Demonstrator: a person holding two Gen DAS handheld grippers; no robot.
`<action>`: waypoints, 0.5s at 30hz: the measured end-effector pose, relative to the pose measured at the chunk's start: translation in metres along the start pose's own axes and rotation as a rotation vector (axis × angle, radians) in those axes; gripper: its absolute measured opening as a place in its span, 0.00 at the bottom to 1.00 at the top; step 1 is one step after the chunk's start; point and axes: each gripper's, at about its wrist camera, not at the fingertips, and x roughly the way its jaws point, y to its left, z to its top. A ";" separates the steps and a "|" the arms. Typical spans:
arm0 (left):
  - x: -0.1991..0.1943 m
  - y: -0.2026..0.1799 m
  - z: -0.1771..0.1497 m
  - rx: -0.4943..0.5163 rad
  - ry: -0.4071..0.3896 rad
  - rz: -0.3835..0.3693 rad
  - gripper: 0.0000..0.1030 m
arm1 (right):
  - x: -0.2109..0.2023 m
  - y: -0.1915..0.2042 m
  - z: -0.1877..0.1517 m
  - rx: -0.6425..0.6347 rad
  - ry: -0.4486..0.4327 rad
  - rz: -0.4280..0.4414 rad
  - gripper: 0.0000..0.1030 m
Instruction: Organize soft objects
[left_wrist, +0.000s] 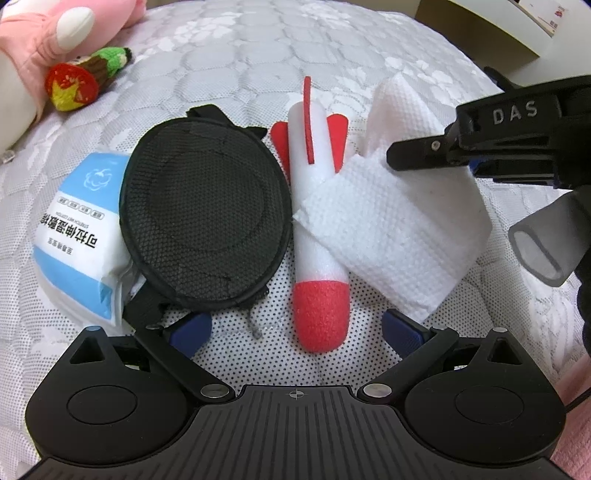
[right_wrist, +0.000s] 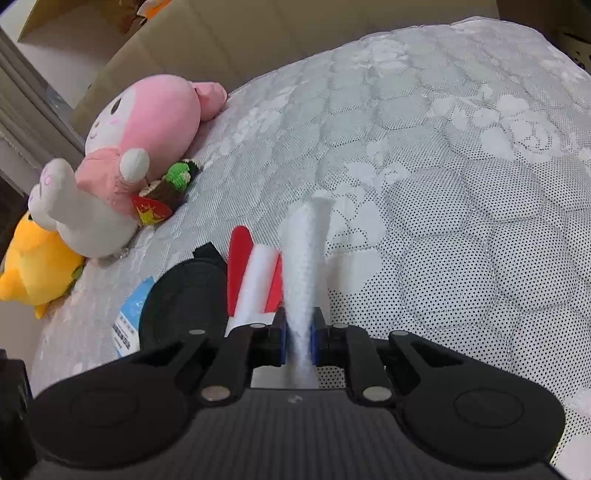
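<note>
The left wrist view looks down on a quilted mattress (left_wrist: 332, 44) with a row of soft things lying just beyond the left gripper (left_wrist: 295, 332), whose blue-padded fingers (left_wrist: 192, 332) stand wide apart with nothing between them. Nearest the middle lies a white foam rocket (left_wrist: 314, 221) with a red nose toward the camera and red fins at its far end. To its left, touching it, is a black mesh pouch (left_wrist: 203, 218), which partly covers a blue and white packet (left_wrist: 77, 236) lying further left. A white textured cloth (left_wrist: 399, 229) lies across the rocket's right side and rises at its far edge, where the right gripper (left_wrist: 413, 155) reaches in from the right and meets it. At the far left sit a pink plush toy (left_wrist: 33, 40) and a small knitted toy (left_wrist: 85, 77) in red, yellow and green.

In the right wrist view the right gripper (right_wrist: 299, 339) has its blue pads (right_wrist: 282, 339) nearly together, pinching a fold of the white cloth (right_wrist: 306, 251), which stands up in a narrow ridge running away from the camera. The rocket (right_wrist: 255, 280) and the pouch (right_wrist: 184, 306) lie just left of it. Further left and away, the pink plush toy (right_wrist: 147, 125) lies beside a yellow plush toy (right_wrist: 33, 273) at the mattress edge, with the knitted toy (right_wrist: 166, 192) against the pink one. A cardboard box (right_wrist: 236, 40) stands beyond the mattress.
</note>
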 end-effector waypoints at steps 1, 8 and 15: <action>0.001 0.000 0.001 -0.001 0.001 -0.001 0.98 | -0.002 -0.002 0.001 0.015 -0.003 0.011 0.13; 0.005 0.003 0.002 -0.010 0.025 -0.005 0.98 | -0.012 -0.022 0.006 0.153 0.003 0.121 0.14; 0.010 0.008 0.001 0.010 0.057 -0.009 0.99 | -0.017 0.027 -0.014 -0.162 0.034 -0.023 0.57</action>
